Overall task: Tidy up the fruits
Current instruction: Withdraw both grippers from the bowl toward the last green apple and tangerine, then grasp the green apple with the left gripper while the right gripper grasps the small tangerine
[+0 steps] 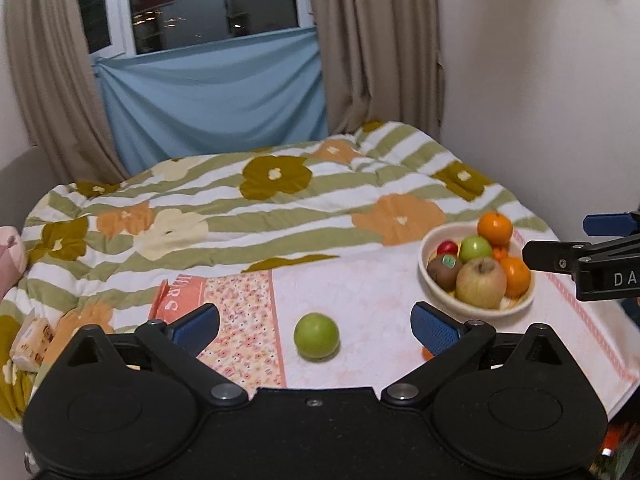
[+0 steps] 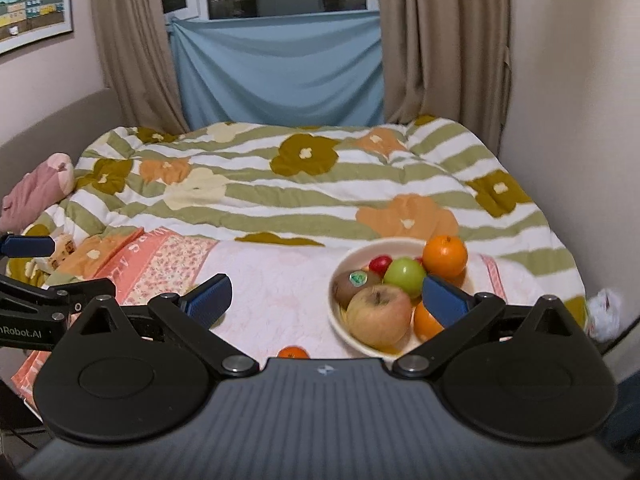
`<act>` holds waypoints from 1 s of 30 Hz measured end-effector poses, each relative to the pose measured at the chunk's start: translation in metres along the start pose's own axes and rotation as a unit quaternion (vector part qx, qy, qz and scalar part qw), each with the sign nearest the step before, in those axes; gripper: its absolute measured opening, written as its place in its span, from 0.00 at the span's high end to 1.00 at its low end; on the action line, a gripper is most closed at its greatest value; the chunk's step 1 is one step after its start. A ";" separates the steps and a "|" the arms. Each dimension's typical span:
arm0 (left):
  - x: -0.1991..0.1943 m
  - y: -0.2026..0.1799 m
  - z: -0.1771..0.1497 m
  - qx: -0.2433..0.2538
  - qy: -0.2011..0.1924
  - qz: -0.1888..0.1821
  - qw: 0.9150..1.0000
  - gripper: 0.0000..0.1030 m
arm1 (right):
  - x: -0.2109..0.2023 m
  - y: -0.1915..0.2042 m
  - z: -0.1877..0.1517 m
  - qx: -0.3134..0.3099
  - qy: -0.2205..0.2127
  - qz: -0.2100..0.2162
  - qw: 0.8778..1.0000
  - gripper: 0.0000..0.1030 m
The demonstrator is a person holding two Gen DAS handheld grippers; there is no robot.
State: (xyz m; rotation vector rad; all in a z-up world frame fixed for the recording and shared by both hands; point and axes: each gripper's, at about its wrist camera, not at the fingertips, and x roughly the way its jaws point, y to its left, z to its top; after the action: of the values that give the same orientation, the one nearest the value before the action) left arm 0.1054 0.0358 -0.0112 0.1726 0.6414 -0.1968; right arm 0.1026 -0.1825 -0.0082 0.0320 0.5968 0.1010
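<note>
Left wrist view: the left gripper (image 1: 316, 326), jaws spread wide and empty, hovers over a loose green apple (image 1: 316, 336) on the pink cloth (image 1: 360, 292); the cream bowl (image 1: 480, 309) of fruit sits at two o'clock. Gathering strays appears to be the step in hand; next, lower and close on that apple.

Right wrist view: the right gripper (image 2: 326, 300), jaws also spread and empty, hangs near the bowl (image 2: 340, 328); a small orange (image 2: 293, 352) lies loose at six o'clock.

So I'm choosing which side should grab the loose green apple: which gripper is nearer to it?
Left. The left gripper is open with the green apple right between its fingers. The right gripper is open off by the bowl.
</note>
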 end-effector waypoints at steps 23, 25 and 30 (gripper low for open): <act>0.152 0.026 -0.039 0.109 0.059 -0.109 0.986 0.26 | 0.106 0.052 -0.077 0.044 0.053 -0.072 0.995 0.04; 0.162 0.024 -0.042 0.114 0.066 -0.115 0.985 0.27 | 0.115 0.052 -0.080 0.043 0.061 -0.073 0.995 0.11; 0.177 0.022 -0.045 0.112 0.077 -0.119 0.984 0.33 | 0.131 0.052 -0.086 0.046 0.078 -0.071 0.993 0.18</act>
State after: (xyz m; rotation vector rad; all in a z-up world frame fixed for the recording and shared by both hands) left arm 0.2234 0.0445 -0.1521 0.3306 0.7931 -0.4901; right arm 0.1579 -0.1170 -0.1493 0.0722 0.7578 -0.0630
